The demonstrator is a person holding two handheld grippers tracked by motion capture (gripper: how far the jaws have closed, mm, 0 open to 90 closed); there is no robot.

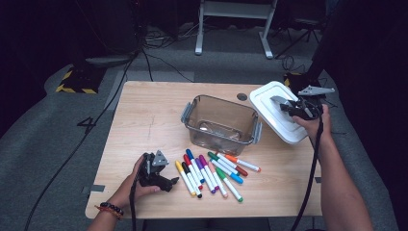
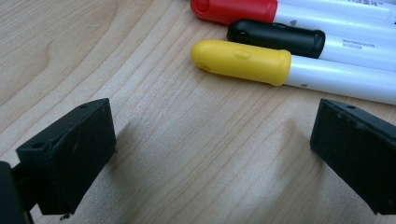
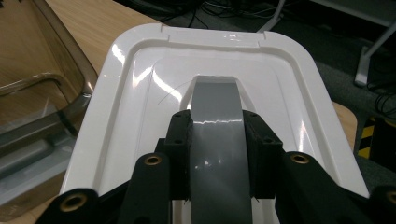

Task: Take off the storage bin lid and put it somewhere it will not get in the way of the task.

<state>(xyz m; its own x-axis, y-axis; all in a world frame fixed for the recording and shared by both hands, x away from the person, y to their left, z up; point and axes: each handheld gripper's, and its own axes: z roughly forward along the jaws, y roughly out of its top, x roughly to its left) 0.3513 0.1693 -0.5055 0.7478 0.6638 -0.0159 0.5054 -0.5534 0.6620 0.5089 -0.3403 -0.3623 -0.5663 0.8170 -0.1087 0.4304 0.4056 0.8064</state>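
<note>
A clear brownish plastic box [image 1: 220,124] with grey side latches stands open in the middle of the wooden table [image 1: 144,120]. Its white lid [image 1: 276,111] is held tilted at the table's right edge. My right gripper [image 1: 299,109] is shut on the lid's grey handle [image 3: 217,140]. Several coloured markers [image 1: 211,172] lie in a row in front of the box. My left gripper [image 1: 159,179] rests low on the table just left of them, jaws wide open and empty. In the left gripper view the yellow marker [image 2: 243,61], black marker [image 2: 276,37] and red marker [image 2: 233,9] caps lie just ahead.
A corner of the box [image 3: 42,102] sits close beside the lid in the right gripper view. Cables [image 1: 159,62] and a white frame [image 1: 235,24] are on the grey floor beyond the table. A small dark disc [image 1: 242,96] lies on the table behind the box.
</note>
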